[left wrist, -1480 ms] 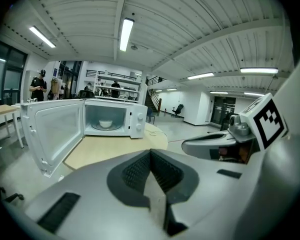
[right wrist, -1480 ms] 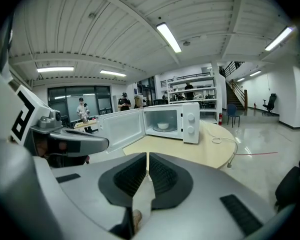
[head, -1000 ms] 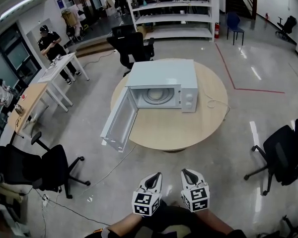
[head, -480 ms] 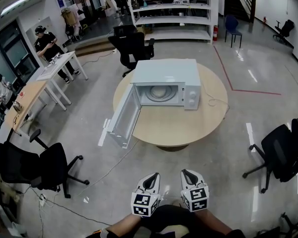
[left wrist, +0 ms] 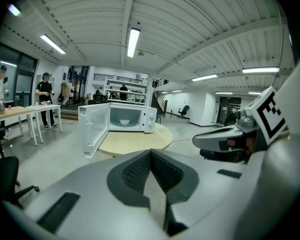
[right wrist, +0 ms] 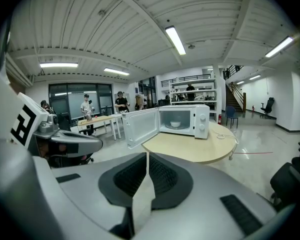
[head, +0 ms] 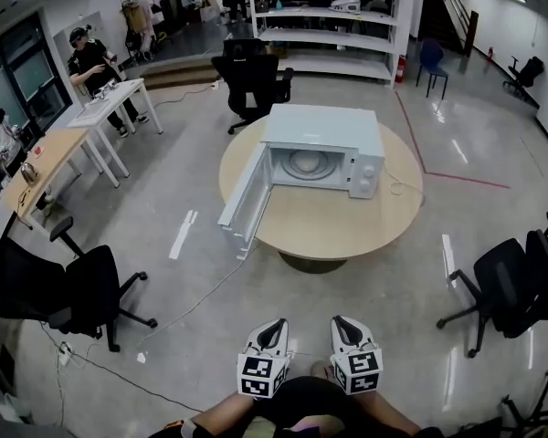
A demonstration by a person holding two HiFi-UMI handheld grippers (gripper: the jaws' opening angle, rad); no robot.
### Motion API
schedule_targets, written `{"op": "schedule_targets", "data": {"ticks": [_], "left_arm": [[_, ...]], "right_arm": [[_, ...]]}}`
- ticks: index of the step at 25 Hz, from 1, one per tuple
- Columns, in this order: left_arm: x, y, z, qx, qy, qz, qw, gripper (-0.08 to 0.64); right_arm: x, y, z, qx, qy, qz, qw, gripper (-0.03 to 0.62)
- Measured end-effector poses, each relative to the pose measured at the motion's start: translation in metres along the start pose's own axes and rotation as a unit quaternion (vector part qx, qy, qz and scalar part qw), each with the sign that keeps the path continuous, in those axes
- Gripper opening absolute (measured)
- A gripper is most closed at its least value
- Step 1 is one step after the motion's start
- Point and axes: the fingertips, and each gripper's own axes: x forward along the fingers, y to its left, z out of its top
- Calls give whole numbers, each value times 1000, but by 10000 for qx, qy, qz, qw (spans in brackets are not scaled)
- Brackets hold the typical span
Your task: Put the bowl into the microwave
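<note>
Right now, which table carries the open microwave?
The round wooden table in the room's middle: the microwave stands on it, door open. The white table and the wooden desk at left are rectangular, without one.

Small white bowl [right wrist: 175, 124] upright inside white microwave [head: 324, 128], door [head: 247, 199] swung wide open, on round table [head: 338, 231]

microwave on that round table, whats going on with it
A person stands a way back from the round table, holding the left gripper and right gripper low in front of the body, both shut and empty. The microwave sits on the table with its door swung open, and a white bowl is inside it. So the bowl is in; the door is not yet closed.
</note>
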Motion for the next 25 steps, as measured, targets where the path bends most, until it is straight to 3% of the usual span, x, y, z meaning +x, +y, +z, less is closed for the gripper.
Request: {"op": "schedule_targets", "data": {"ticks": [17,25], "left_arm": [[-76,22,-42,15,34,-294,9996,48],[-98,34,-66,35,108,-236,9997,48]], "right_arm": [[-33,81,-32,18,41,-320,9995,29],[-34,110,-63,210,165,-203,9994,29]]}}
